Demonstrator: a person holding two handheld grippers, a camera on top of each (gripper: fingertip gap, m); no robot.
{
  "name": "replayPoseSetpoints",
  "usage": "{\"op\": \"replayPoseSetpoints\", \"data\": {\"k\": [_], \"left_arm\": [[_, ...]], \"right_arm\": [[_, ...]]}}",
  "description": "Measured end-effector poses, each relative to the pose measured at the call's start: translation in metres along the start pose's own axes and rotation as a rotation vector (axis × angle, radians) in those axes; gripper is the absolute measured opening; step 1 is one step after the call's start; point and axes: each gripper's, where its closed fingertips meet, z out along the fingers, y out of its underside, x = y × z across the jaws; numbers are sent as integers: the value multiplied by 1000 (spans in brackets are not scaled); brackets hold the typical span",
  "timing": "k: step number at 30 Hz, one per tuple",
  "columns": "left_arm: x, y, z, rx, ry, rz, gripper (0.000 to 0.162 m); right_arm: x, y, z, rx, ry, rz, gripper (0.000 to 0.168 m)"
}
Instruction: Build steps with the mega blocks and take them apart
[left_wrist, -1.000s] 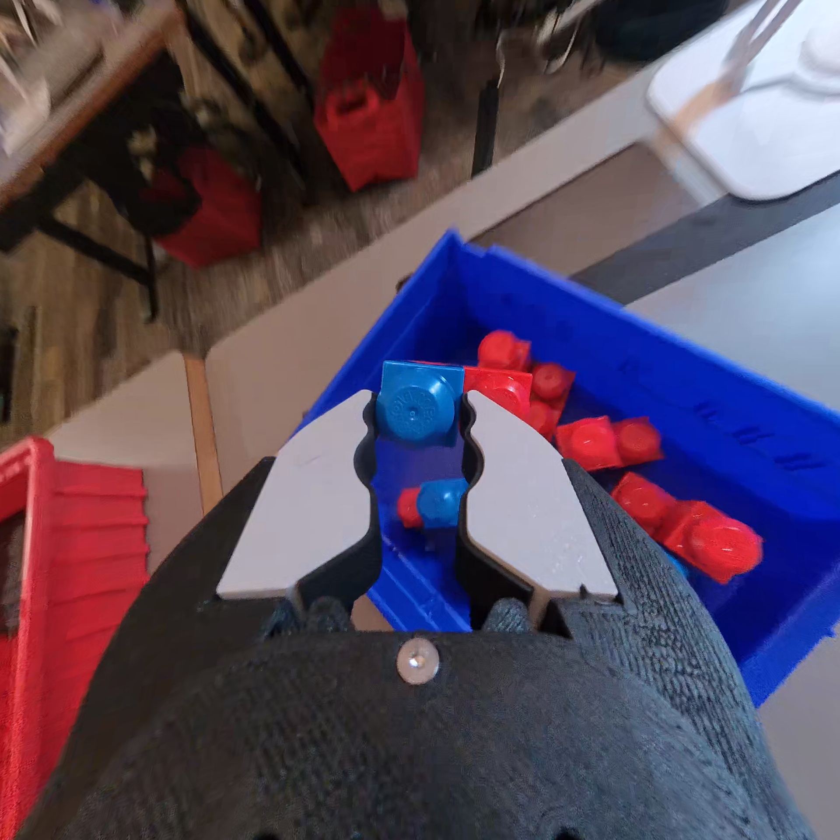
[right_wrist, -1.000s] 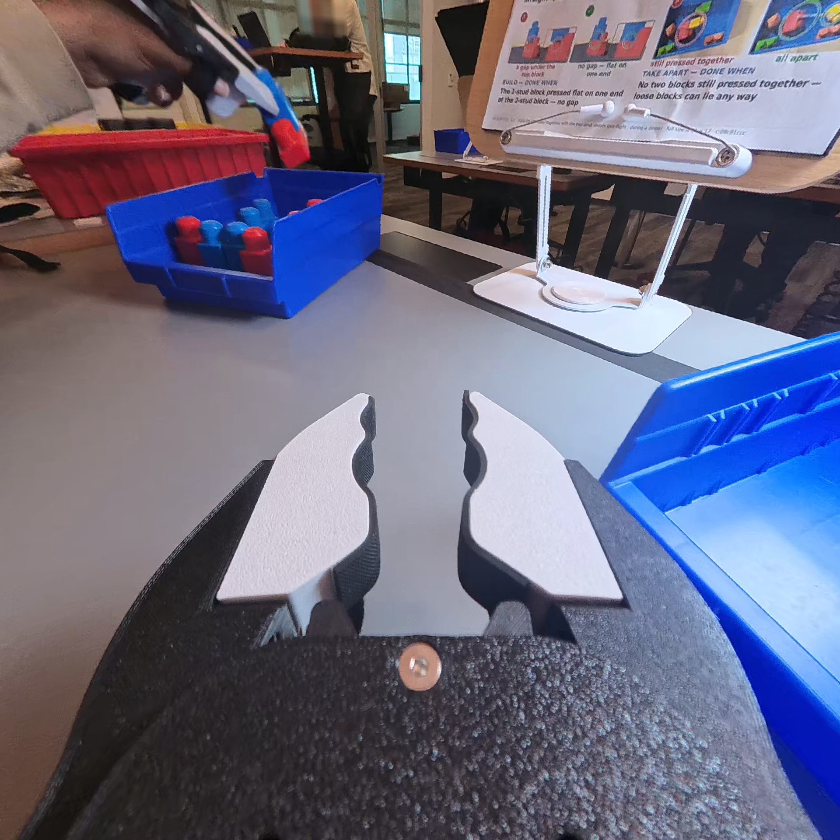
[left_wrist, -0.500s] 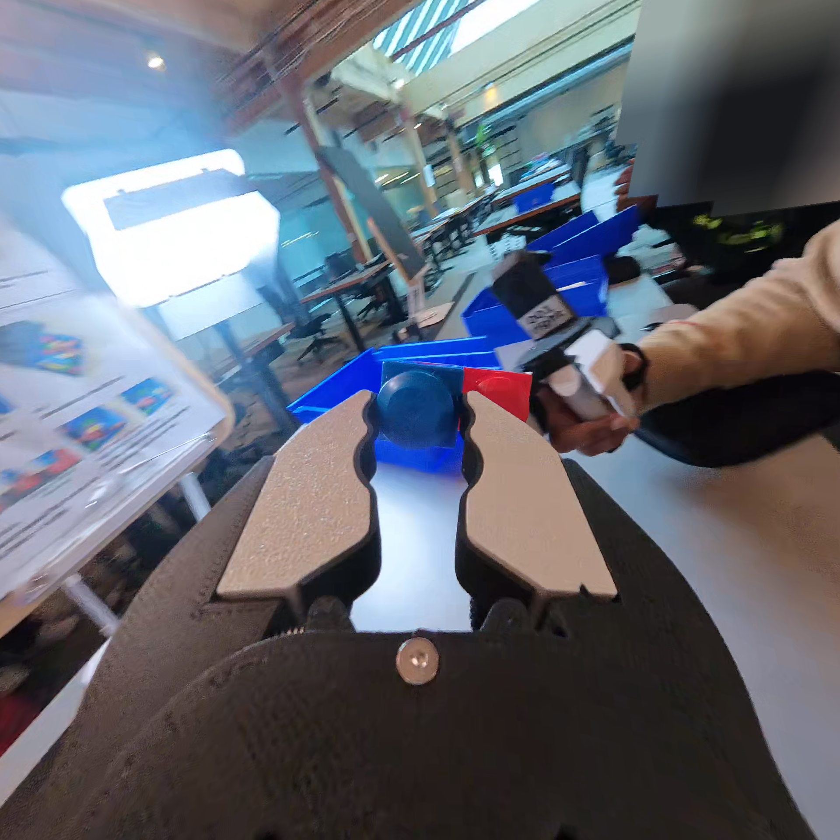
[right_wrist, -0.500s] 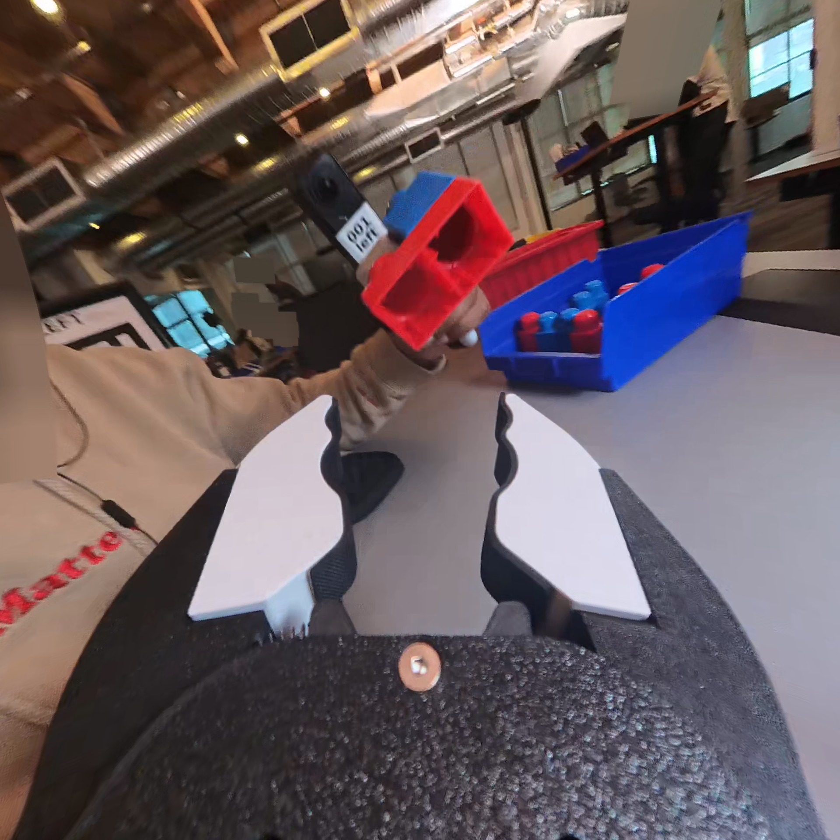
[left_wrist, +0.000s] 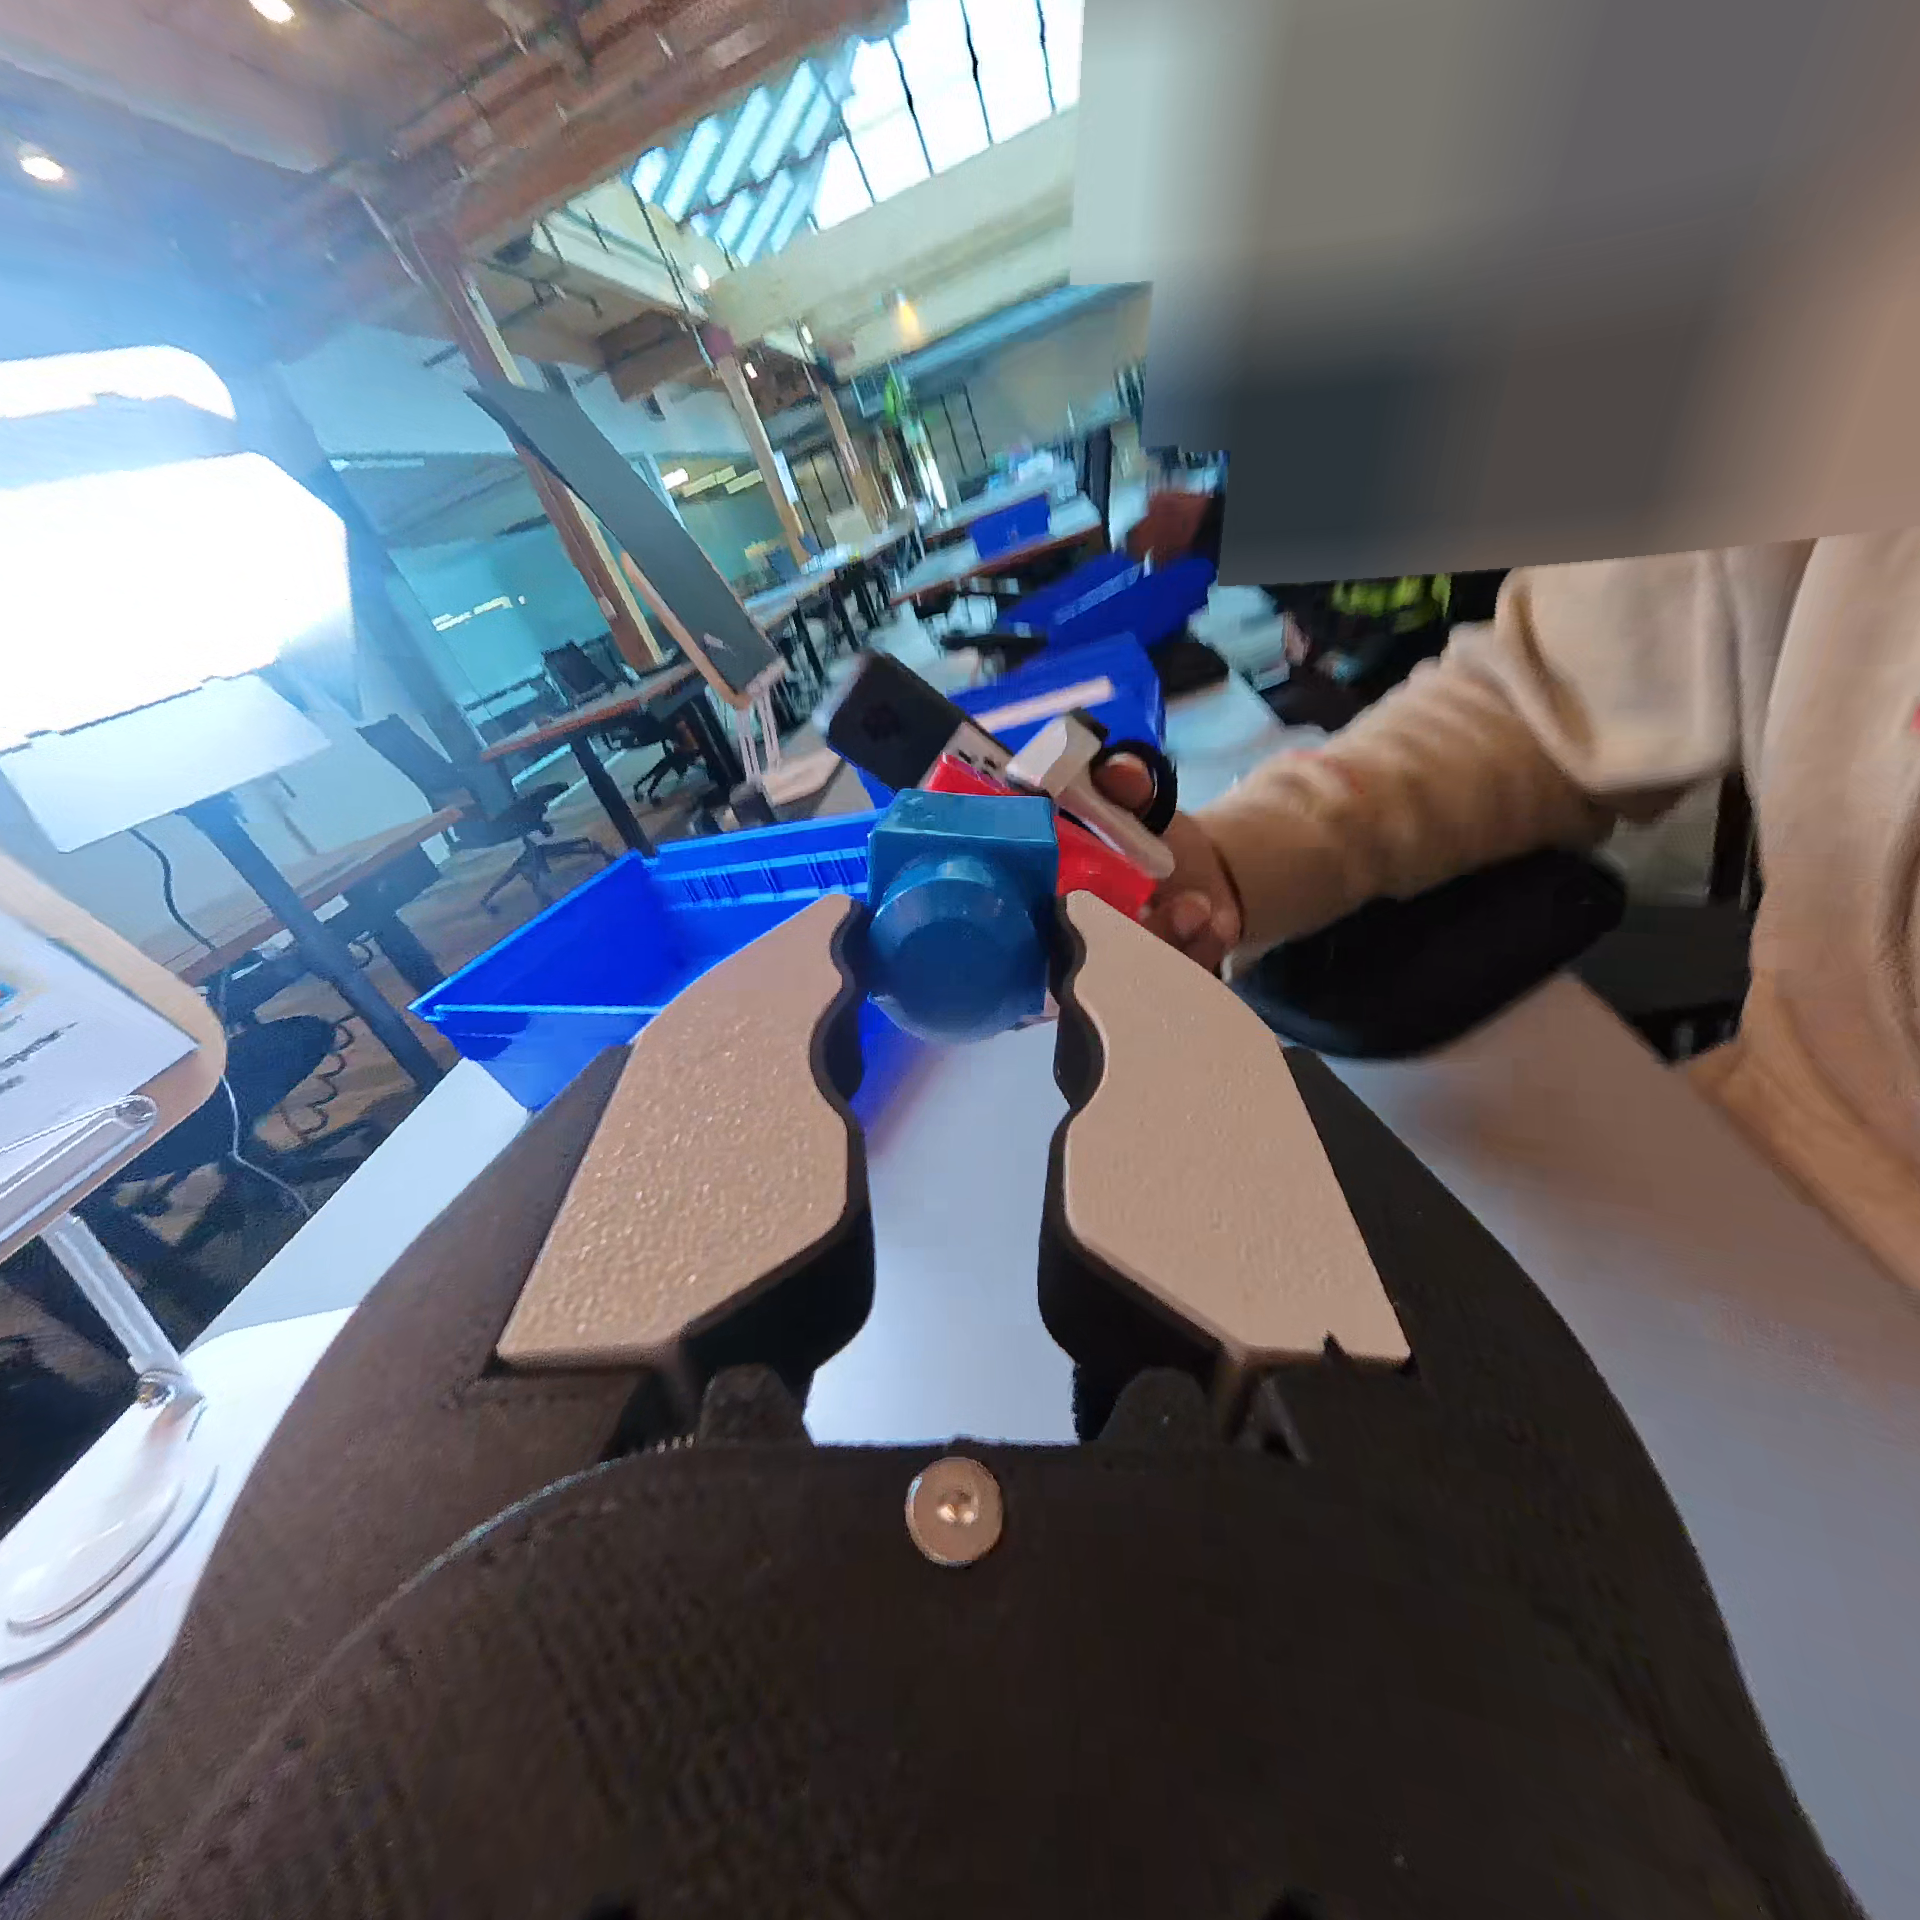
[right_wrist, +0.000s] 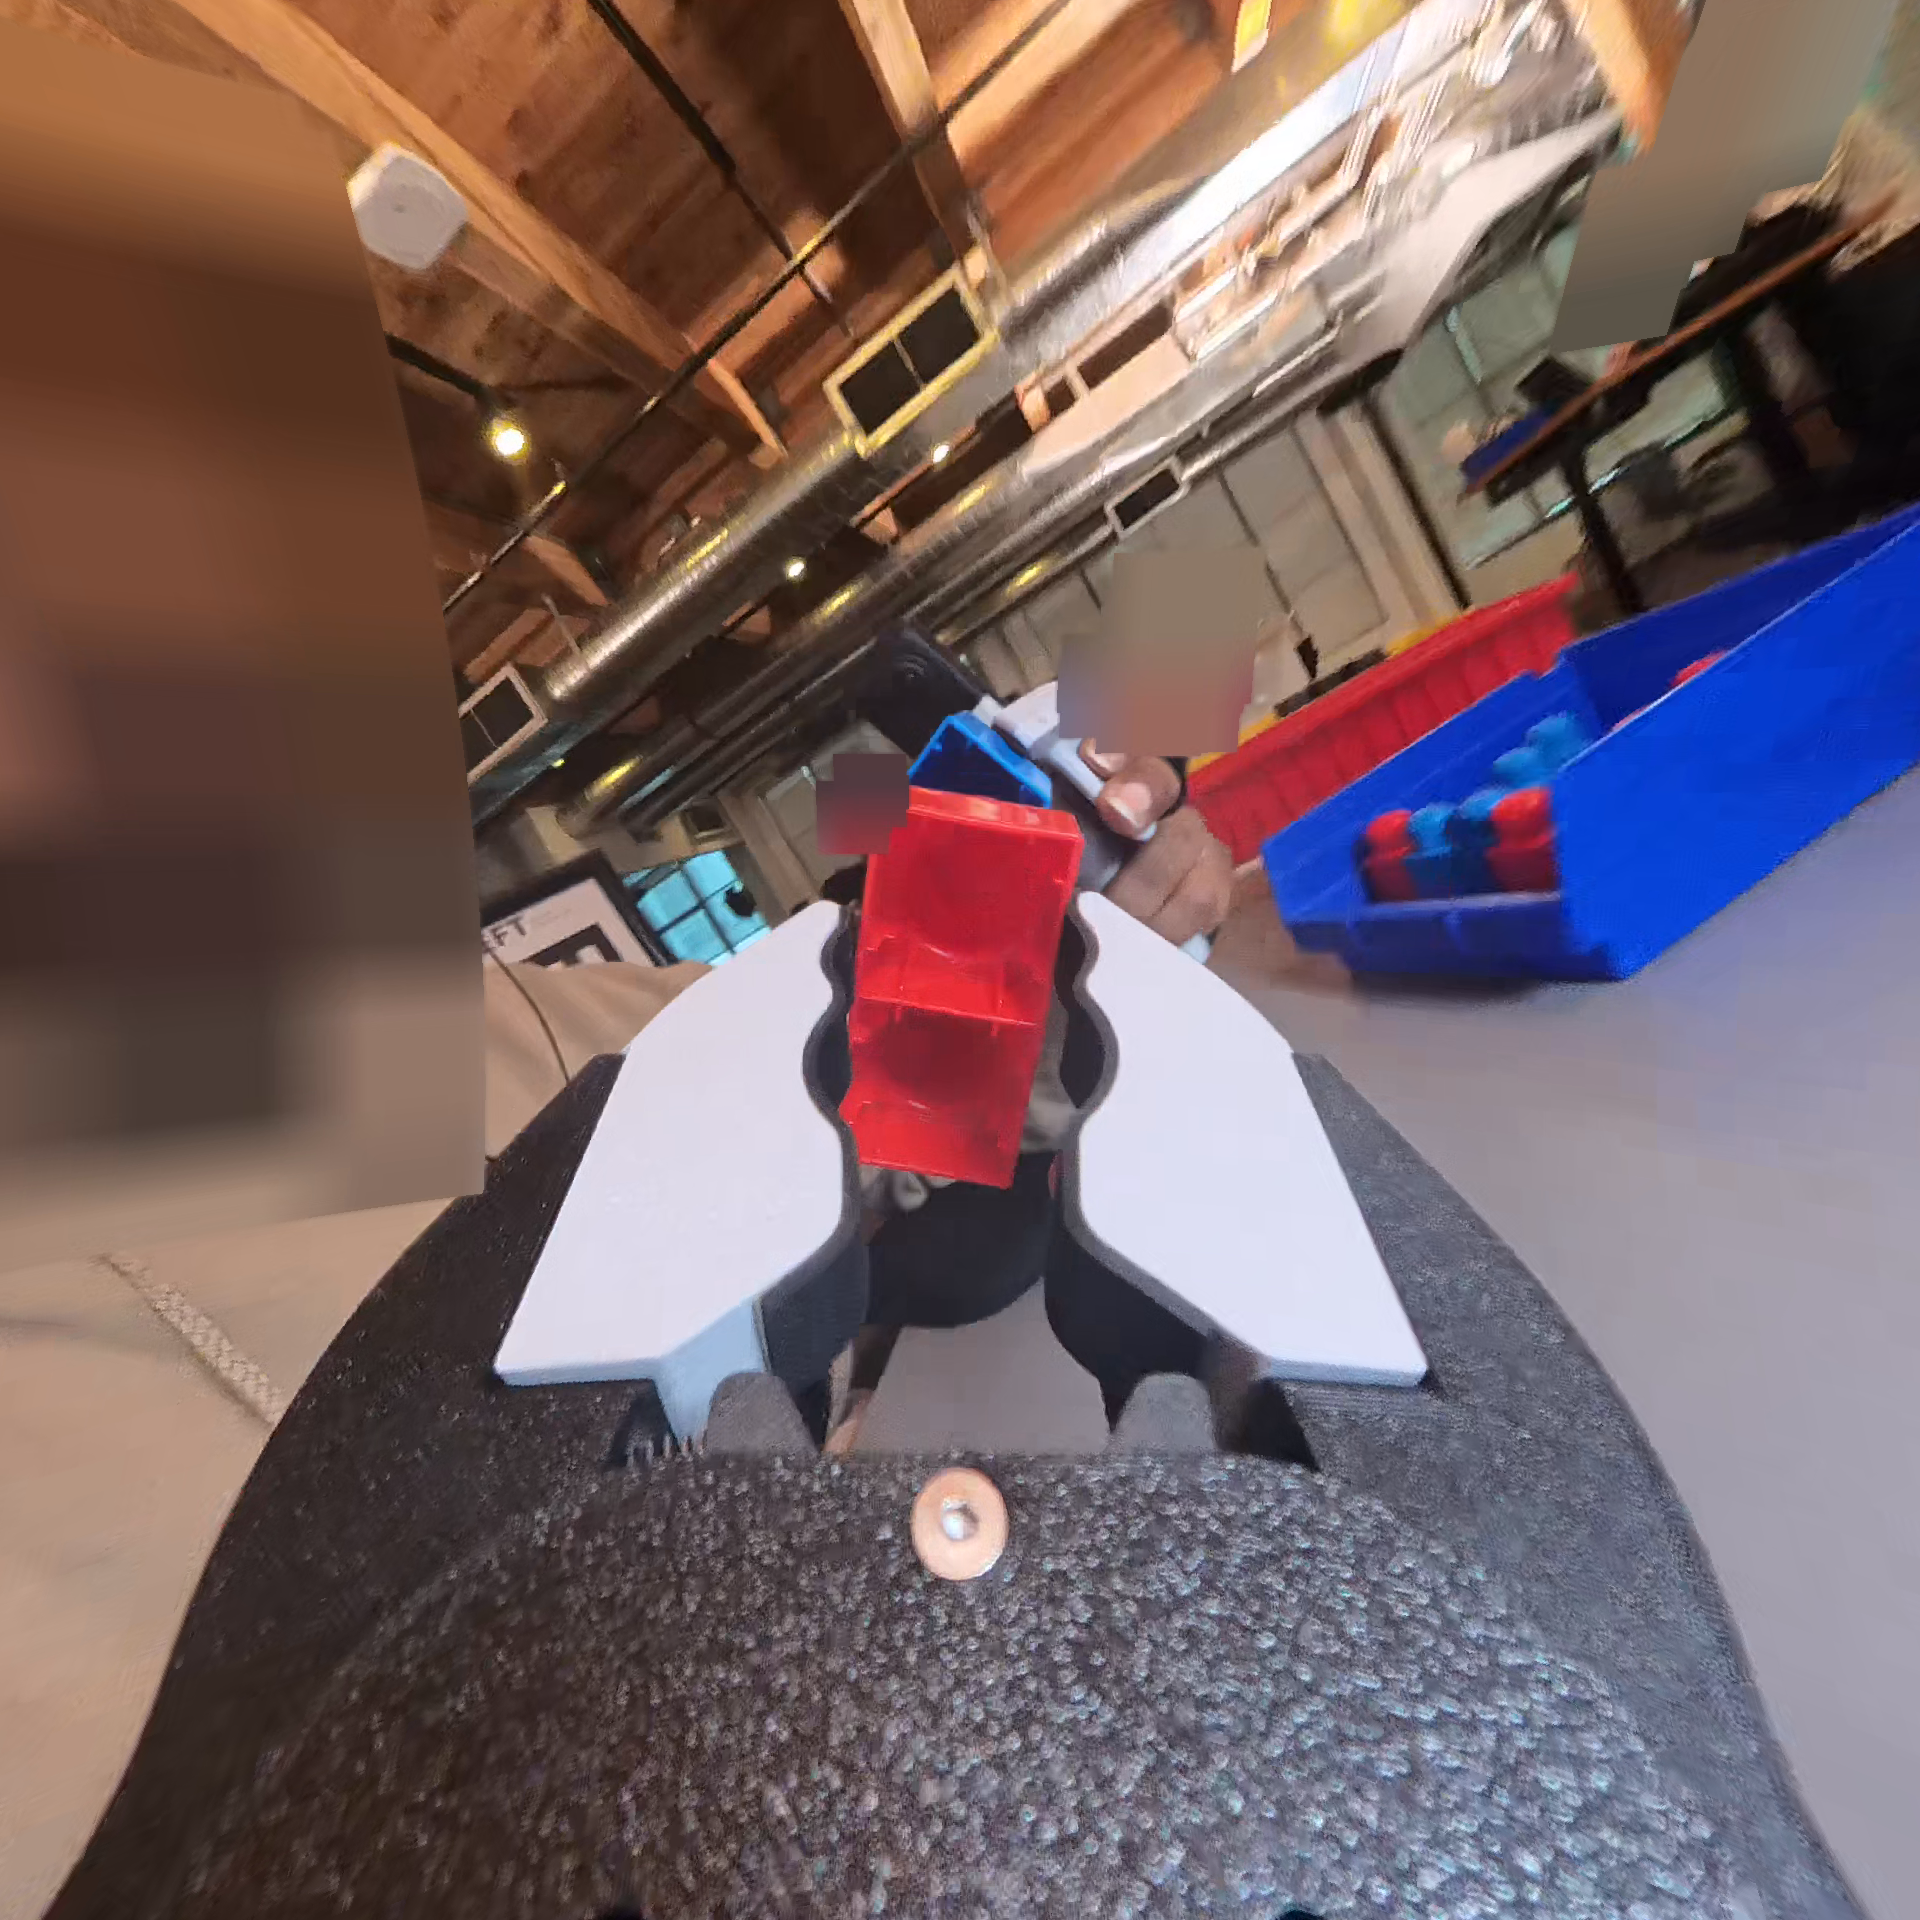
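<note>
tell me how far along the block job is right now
Done: a blue block and red block are pressed together, lifted clear of the table. In hand: left gripper clamps the blue one; right gripper straddles the red. Left: pulling them apart.

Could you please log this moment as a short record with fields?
left hand-held gripper: shut on blue block
right hand-held gripper: around red block; contact unclear
blocks: the red one is joined to the blue one, both held in the air
far blue bin: holds red and blue blocks, on the grey table
near blue bin: contents hidden
</note>
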Motion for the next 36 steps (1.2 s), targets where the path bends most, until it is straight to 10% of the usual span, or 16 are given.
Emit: {"op": "replayPoseSetpoints", "data": {"k": [3, 8, 12, 22, 29, 36], "left_arm": [[-23, 3, -20, -76, -13, -81, 33], [7, 141, -22, -704, 131, -202, 34], [29, 182, -22, -876, 211, -225, 35], [33, 74, 48, -233, 193, -634, 59], [-2, 53, 28, -49, 116, -689, 1], [-13, 62, 19, -129, 15, -526, 0]], "right_arm": [[9, -21, -27, 22, 117, -130, 38], [31, -14, -29, 36, 209, -177, 39], [46, 3, -25, 3, 262, -200, 39], [27, 10, 10, 54, 275, -426, 38], [28, 10, -1, -30, 295, -501, 36], [45, 20, -11, -192, 385, -559, 35]]}}
